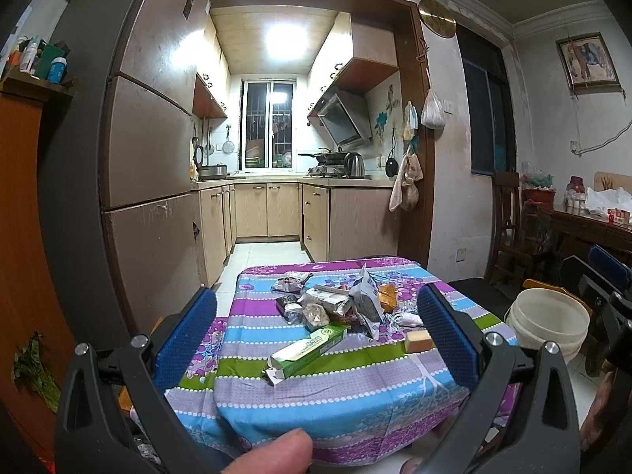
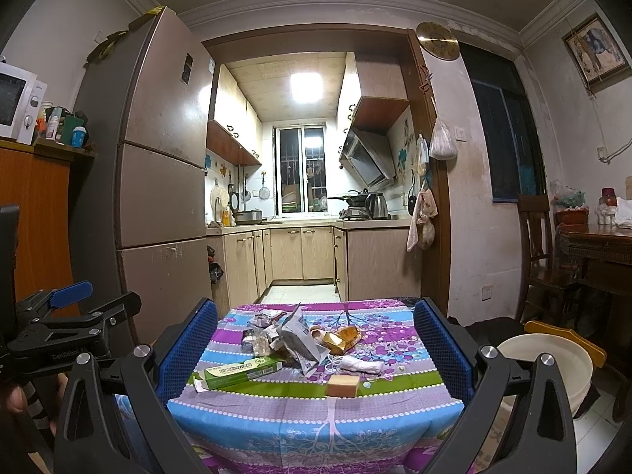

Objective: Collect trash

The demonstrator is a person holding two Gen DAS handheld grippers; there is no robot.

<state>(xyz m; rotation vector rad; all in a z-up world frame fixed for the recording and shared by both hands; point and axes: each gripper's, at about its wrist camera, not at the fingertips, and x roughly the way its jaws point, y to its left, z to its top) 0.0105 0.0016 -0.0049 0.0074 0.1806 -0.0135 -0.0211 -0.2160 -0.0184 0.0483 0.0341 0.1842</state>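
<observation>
1. Left tool (image 1: 316, 328): blue pads wide apart, nothing between them, held back from the near edge of the worktop (image 1: 339, 399). A fingertip (image 1: 272, 454) shows at the bottom of the left wrist view.
2. Right tool (image 2: 316, 339): fingers also spread wide and empty, hanging short of the same worktop.
3. Trash sits in a loose pile mid-worktop on the striped cloth: green carton (image 1: 312, 349) lying flat and nearest, its open flap toward the cameras; crumpled grey-white wrappers (image 1: 363, 296) behind it, touching one another; gold wrapper (image 2: 341, 337) to the right of the pile; white wad (image 2: 361, 364) just beside it; yellow sponge block (image 2: 343, 385) alone, near the front right.
4. White bucket (image 1: 547, 326) stands off the worktop's right side, mouth up. Likely the bin, placed within the right tool's reach.
5. Both tools wide and level with the pile reads as pre-grasp; nothing collected yet, by my judgement.
6. View differences: the right wrist view shows the left tool's body at far left and a microwave (image 2: 15, 102); the left wrist view shows the right tool's edge beyond the bucket. The gold wrapper is clearer from the right.
</observation>
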